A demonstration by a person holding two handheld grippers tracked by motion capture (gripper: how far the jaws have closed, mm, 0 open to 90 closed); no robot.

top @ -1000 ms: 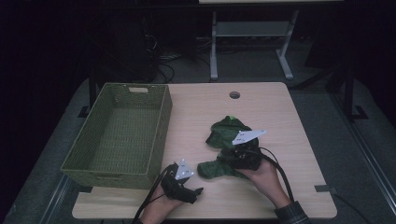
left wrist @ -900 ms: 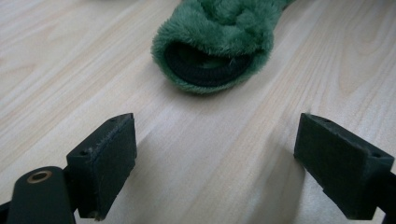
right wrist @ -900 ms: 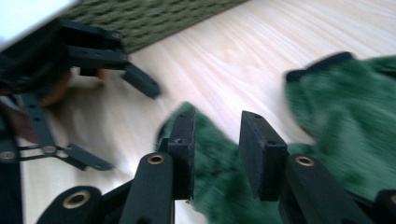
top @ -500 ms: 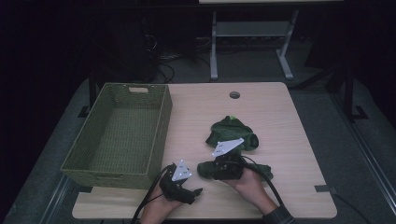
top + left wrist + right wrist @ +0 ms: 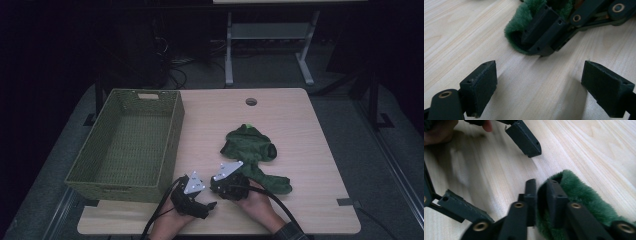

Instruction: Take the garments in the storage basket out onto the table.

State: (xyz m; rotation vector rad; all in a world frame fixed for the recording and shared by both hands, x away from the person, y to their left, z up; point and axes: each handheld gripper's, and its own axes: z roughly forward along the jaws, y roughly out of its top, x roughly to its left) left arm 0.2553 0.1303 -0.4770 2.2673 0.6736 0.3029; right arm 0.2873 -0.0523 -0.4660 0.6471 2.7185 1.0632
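Since the earlier frame, the right gripper [image 5: 216, 184] has slid left and down along the green fleece garment [image 5: 252, 150], its jaws closing onto the near end. High view: garment lies right of the woven basket [image 5: 125, 145] on the table [image 5: 300, 120]. Left gripper view: the left gripper [image 5: 539, 82] stands wide apart over bare wood. Right gripper view: 2 jaws pinch green fleece.
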